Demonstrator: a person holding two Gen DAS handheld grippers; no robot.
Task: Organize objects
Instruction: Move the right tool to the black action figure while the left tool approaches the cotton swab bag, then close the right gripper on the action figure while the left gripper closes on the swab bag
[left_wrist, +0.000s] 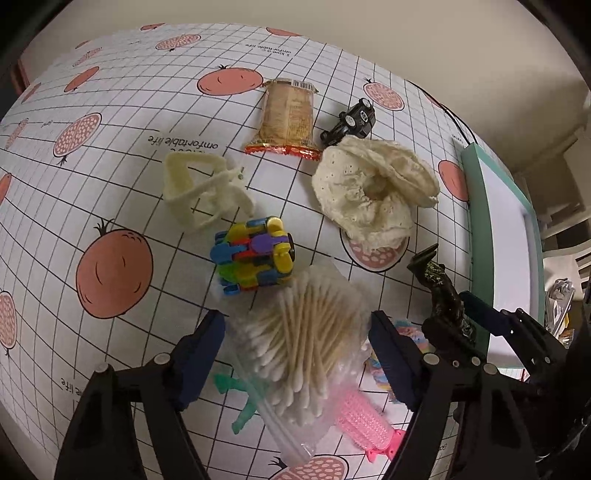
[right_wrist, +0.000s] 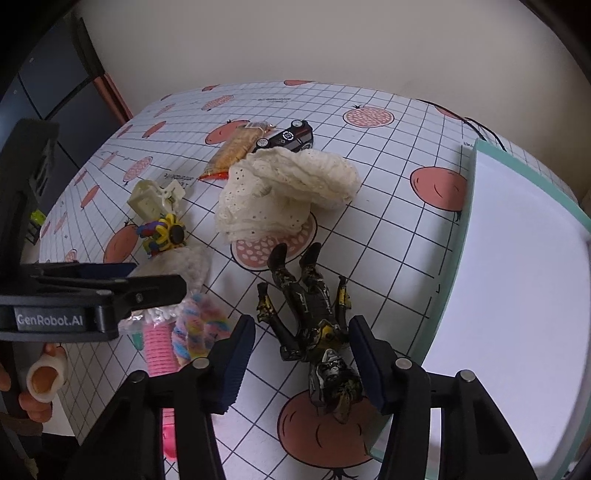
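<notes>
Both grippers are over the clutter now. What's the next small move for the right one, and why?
Probably close the right gripper on the black and yellow action figure. Its open fingers already flank the figure's torso, which lies flat on the tablecloth right beside the teal-rimmed tray. The left gripper is open around the bag of cotton swabs, clear of that path.

Both grippers share one build: the left gripper (left_wrist: 297, 354) and right gripper (right_wrist: 301, 363) have black angular arms, round silver screw heads and ribbed navy pads (right_wrist: 232, 363). The left gripper's side reads "GenRobot.AI" in white.
</notes>
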